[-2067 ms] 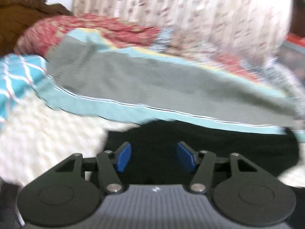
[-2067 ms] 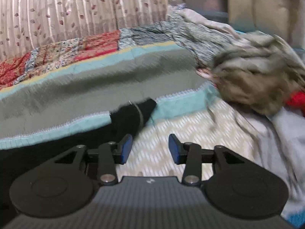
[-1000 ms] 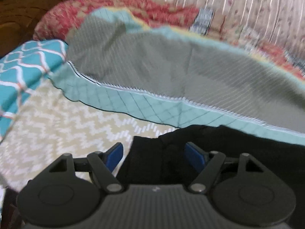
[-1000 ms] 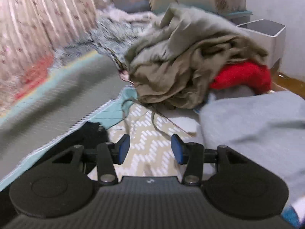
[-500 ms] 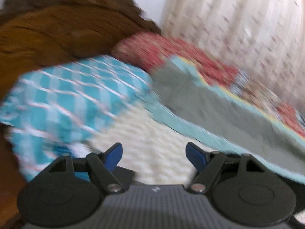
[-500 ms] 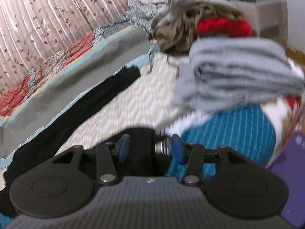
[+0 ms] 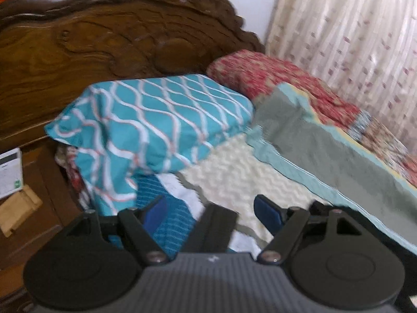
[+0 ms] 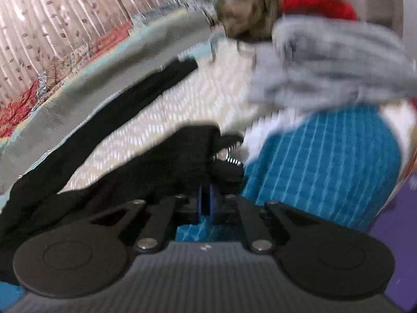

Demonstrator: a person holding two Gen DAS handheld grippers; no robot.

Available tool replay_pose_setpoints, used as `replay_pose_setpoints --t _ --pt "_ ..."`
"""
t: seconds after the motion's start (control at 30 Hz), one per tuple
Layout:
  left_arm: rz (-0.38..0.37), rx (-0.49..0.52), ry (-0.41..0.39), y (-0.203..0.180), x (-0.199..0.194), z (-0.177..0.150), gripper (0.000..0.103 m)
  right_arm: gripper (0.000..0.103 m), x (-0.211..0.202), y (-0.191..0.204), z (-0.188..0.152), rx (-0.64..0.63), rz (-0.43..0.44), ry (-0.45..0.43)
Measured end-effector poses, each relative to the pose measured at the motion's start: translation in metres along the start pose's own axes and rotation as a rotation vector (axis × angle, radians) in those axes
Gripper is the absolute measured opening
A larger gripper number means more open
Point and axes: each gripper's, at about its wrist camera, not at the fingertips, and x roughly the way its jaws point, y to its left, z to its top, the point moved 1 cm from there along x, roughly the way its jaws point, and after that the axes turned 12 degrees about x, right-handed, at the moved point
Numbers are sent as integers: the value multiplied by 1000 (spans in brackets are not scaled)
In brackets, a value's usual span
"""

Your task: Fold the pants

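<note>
The black pants (image 8: pixel 109 120) lie stretched over the cream zigzag bedsheet (image 8: pixel 198 99), one leg running up toward the far side. My right gripper (image 8: pixel 206 200) is shut, its blue pads pressed together on a bunched edge of the pants at the near side of the bed. In the left wrist view a strip of the black pants (image 7: pixel 213 229) lies between the spread blue fingertips (image 7: pixel 268 214) of my left gripper (image 7: pixel 211 214), which stands open and does not press on it.
A teal wave-patterned pillow (image 7: pixel 156 120) rests against the carved wooden headboard (image 7: pixel 104 34). A grey-green quilt with a teal border (image 7: pixel 325 151) lies to the right. Folded grey clothes (image 8: pixel 325 62), an olive heap (image 8: pixel 250 13) and a blue striped cloth (image 8: pixel 325 164) crowd the right side.
My right gripper came back to the near edge of the bed and shut on the black pants. My left gripper swung left toward the pillow and headboard, staying open.
</note>
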Motion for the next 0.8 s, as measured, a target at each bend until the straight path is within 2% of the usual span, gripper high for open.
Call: replay_pose_setpoints --t 0.07,0.1,0.2,0.23,0.27,0.33,0.4,0.47,0.53,0.67,0.8 --pt "-28 27 11 -13 -2 -4 75 2 -19 -8 20 -29 -90 -104" --pt "-50 35 22 -19 0 -5 75 2 -25 -17 32 -37 -165 -156" --pt "-127 31 50 -40 1 -15 76 3 -31 -49 57 32 -308 -218" --pt "-147 26 61 -45 2 -18 77 7 -34 -56 61 67 -290 -213" --pt "-175 21 75 -51 5 -22 78 7 -37 -59 61 100 -236 -199" --pt "-218 15 103 -63 11 -30 78 10 -38 -55 52 133 -88 -136" --pt "-240 6 137 -72 20 -40 78 38 -32 -45 37 130 -17 -76" --pt "-272 -20 174 -80 29 -48 78 51 -20 -31 20 121 36 -18" --pt "-296 -42 196 -89 32 -57 78 51 -7 -18 4 104 69 45" --pt "-309 -58 241 -100 48 -69 78 51 11 10 -18 81 73 124" --pt "-340 -135 319 -101 76 -80 78 49 27 5 -24 137 47 162"
